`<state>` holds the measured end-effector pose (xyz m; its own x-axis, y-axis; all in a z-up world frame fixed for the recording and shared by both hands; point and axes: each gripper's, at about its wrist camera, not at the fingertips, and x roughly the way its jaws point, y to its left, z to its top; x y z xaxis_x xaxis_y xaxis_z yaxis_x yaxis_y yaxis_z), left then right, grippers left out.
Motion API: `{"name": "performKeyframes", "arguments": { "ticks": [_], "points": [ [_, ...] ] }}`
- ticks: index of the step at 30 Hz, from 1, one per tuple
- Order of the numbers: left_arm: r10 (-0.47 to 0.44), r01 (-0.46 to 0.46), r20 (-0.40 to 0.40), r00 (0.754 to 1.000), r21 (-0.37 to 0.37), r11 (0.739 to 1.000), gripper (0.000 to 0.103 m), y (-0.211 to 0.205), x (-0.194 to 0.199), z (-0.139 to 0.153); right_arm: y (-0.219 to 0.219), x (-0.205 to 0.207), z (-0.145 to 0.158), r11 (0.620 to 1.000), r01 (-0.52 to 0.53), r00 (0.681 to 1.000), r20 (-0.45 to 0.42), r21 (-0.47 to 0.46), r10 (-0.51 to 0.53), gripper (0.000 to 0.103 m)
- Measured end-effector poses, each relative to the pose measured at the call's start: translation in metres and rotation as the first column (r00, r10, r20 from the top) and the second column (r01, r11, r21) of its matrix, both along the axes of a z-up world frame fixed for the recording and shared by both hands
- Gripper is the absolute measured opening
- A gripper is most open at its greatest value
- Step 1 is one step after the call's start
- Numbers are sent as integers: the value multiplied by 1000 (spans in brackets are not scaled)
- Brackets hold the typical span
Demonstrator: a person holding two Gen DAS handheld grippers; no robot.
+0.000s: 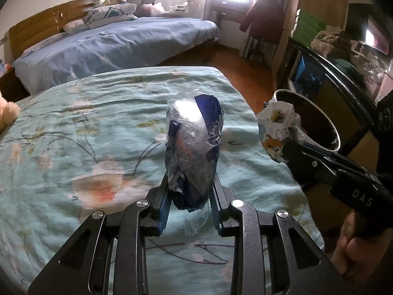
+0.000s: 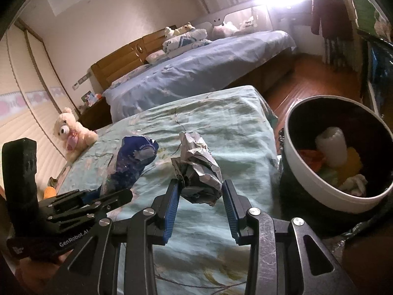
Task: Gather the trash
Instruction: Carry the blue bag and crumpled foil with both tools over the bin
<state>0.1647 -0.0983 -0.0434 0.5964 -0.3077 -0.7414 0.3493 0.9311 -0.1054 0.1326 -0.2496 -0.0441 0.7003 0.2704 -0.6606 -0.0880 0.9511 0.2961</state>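
My left gripper [image 1: 190, 191] is shut on a crumpled blue and clear plastic wrapper [image 1: 194, 147] and holds it above the teal flowered bed [image 1: 73, 127]. The wrapper also shows in the right wrist view [image 2: 133, 162], held by the left gripper [image 2: 98, 196]. My right gripper [image 2: 200, 191] is shut on a crumpled white printed paper [image 2: 199, 169]; in the left wrist view this paper [image 1: 276, 127] is beside the rim of the white trash bin [image 1: 307, 120]. The bin [image 2: 307, 184] stands right of the bed and holds several pieces of trash.
A blue bed [image 1: 118, 46] lies beyond the teal one. A cream teddy bear [image 2: 73, 132] sits at the teal bed's far left. A dark cabinet [image 1: 331, 86] stands behind the bin. A wooden floor [image 2: 307, 81] runs between the beds and the cabinet.
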Motion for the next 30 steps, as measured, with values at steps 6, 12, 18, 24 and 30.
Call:
{"name": "performKeyframes", "arguments": {
  "ticks": [6, 12, 18, 24, 30],
  "points": [
    [-31, 31, 3, 1000, 4, 1000, 27, -16, -2, 1, -12, -5, 5, 1000, 24, 1000, 14, 1, -24, 36],
    [-55, 55, 3, 998, 3, 998, 27, -27, -3, 1, -24, -11, 6, 999, 54, 998, 20, 3, -54, 36],
    [-77, 77, 5, 997, 1, 997, 27, -35, -1, 2, -34, -17, 7, 997, 80, 997, 24, 0, -80, 36],
    [-100, 100, 5, 995, -1, 995, 27, -46, -1, 2, -46, -22, 11, 993, 115, 993, 31, -3, -115, 36],
    [-132, 132, 6, 991, -8, 991, 27, -56, 0, 4, -57, -25, 13, 989, 147, 989, 34, -5, -146, 36]
  ]
}}
